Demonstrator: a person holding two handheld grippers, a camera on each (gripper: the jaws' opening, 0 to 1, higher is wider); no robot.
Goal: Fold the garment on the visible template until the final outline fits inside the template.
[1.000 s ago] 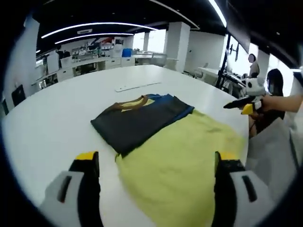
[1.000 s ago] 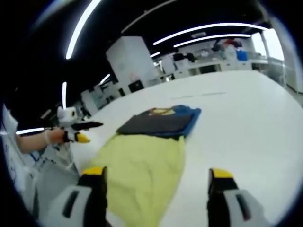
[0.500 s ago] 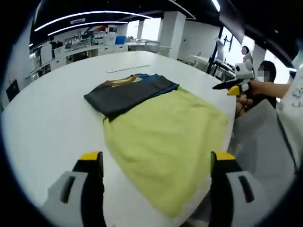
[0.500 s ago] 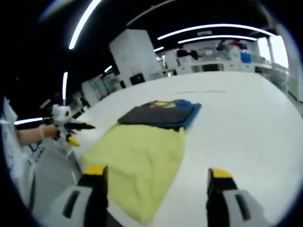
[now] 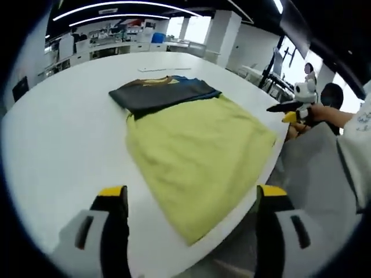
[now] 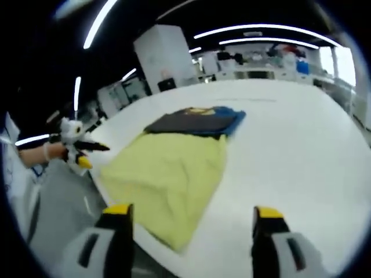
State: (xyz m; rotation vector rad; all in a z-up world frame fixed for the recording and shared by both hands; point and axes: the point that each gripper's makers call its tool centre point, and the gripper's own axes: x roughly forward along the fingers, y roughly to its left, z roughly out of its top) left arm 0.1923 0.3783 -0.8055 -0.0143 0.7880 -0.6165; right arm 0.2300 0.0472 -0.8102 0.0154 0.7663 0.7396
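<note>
**Inspector:** Report the surface.

**Assistant:** A broad white table with a rounded edge runs across both views. In the left gripper view its near edge curves along the lower right of the frame; grey floor lies beyond it.

**Inspector:** And the garments?

**Assistant:** A yellow garment lies spread flat in the centre of the left gripper view, one corner reaching the table edge at lower centre. Touching its far end, toward upper centre, sits a folded dark grey garment on top of a blue one. In the right gripper view the yellow garment is left of centre, with the dark grey piece and blue piece above it. I cannot make out a template outline.

**Inspector:** Grippers?

**Assistant:** The left gripper has its jaws spread wide at the bottom of its view, yellow tips apart, holding nothing, above the near edge of the yellow garment. The right gripper is likewise spread and empty. Each also appears in the other's view, off the table edge: the right gripper at right, the left gripper at left. Their jaws are too small there to judge.

**Inspector:** The room?

**Assistant:** An open office: dark ceiling with long curved light strips, a white column, benches with clutter at the back, bright windows.
</note>
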